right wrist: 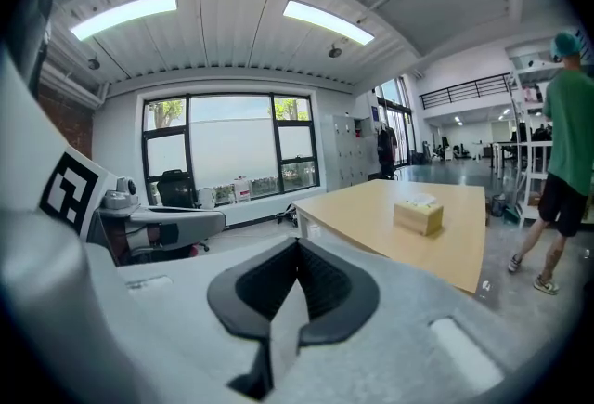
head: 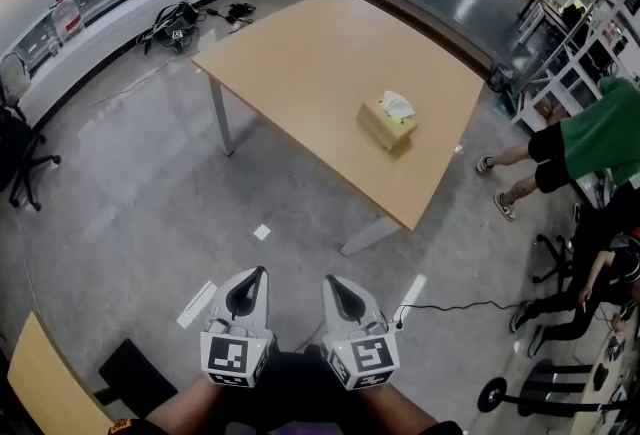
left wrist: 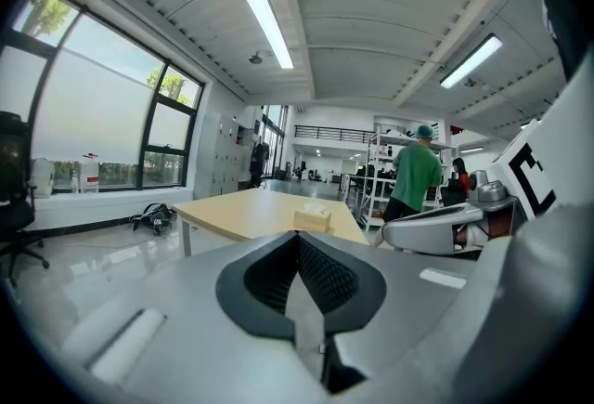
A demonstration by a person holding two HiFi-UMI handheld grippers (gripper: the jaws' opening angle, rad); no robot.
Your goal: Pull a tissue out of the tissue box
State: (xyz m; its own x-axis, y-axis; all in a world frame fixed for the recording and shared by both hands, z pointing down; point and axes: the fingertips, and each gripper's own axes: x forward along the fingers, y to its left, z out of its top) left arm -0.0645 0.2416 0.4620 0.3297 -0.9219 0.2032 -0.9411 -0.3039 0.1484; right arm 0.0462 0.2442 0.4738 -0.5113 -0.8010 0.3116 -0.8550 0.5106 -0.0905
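Left claw [head: 256,279] and right claw [head: 334,285] held side by side at 6 o'clock above grey floor [head: 150,203]. Both fully closed, nothing gripped. Tissue box [head: 387,123] seen on desk [head: 300,73], well apart, at 1 o'clock. White tissue [head: 397,104] seen sticking up from top. Person in green shirt [head: 600,138] seen at 3 o'clock.

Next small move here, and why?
Probably bring the right gripper forward toward the tissue box, opening its jaws on the way. It and the left gripper are shut and empty, well short of the table, and a white tissue already sticks up from the box's top.
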